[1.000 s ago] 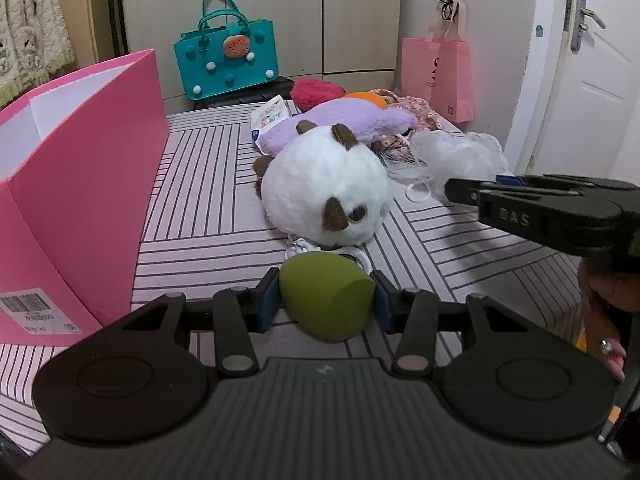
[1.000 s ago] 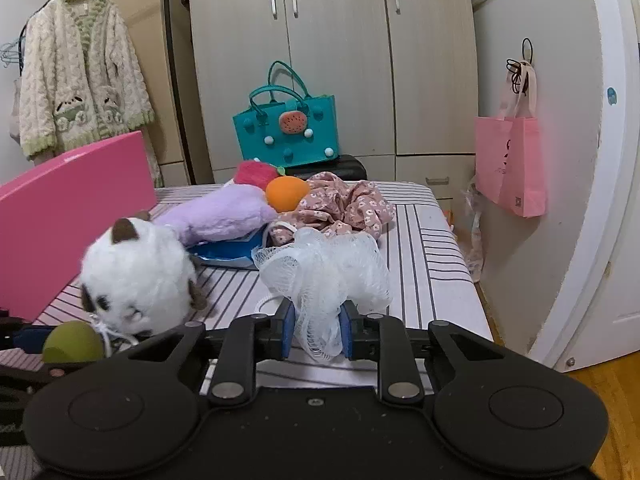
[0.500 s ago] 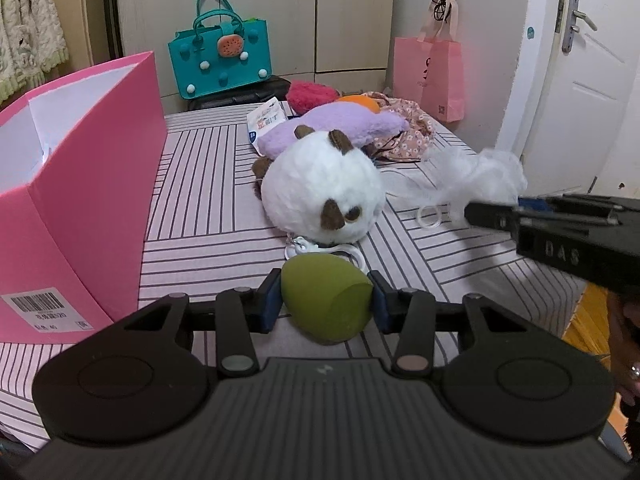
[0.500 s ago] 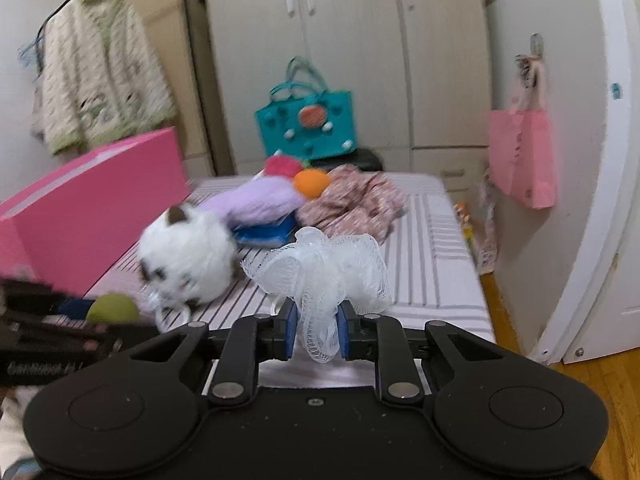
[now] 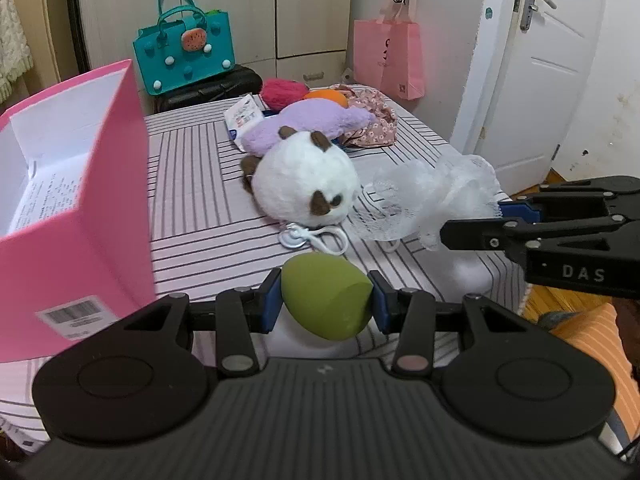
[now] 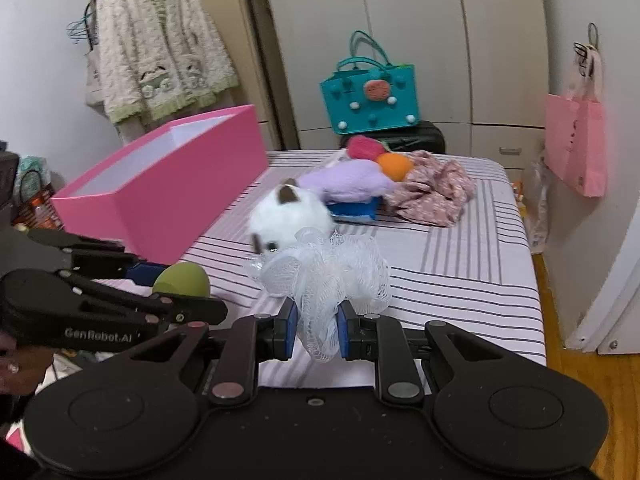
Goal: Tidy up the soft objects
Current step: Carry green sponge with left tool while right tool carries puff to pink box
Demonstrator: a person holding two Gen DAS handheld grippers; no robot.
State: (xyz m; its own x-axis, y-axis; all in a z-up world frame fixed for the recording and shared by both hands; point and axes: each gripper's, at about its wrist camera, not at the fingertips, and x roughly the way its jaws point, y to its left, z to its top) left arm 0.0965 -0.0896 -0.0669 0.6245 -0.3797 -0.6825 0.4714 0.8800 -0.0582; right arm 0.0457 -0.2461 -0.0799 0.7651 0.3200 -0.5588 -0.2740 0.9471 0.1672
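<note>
Grip check, both tools: we see the left gripper point(image 5: 326, 306) clamped on an olive-green sponge egg point(image 5: 325, 299), blue pads pressing its two sides, the egg held off the striped tabletop point(image 5: 192, 208). Our right gripper point(image 6: 317, 330) is pinched nearly fully closed on a white mesh bath pouf point(image 6: 325, 276), a tuft of netting squeezed between the pads and the bulk billowing ahead of the fingertips. Ahead of the left gripper lies a white plush toy point(image 5: 306, 186) with brown ears, its cord loop just beyond the egg. Behind the plush we note a purple plush point(image 5: 308, 124), an orange ball point(image 5: 326, 97), a red fuzzy item point(image 5: 282, 92) and floral cloth point(image 5: 372, 120). To the left of the left gripper stands an open pink box point(image 5: 76, 216).
</note>
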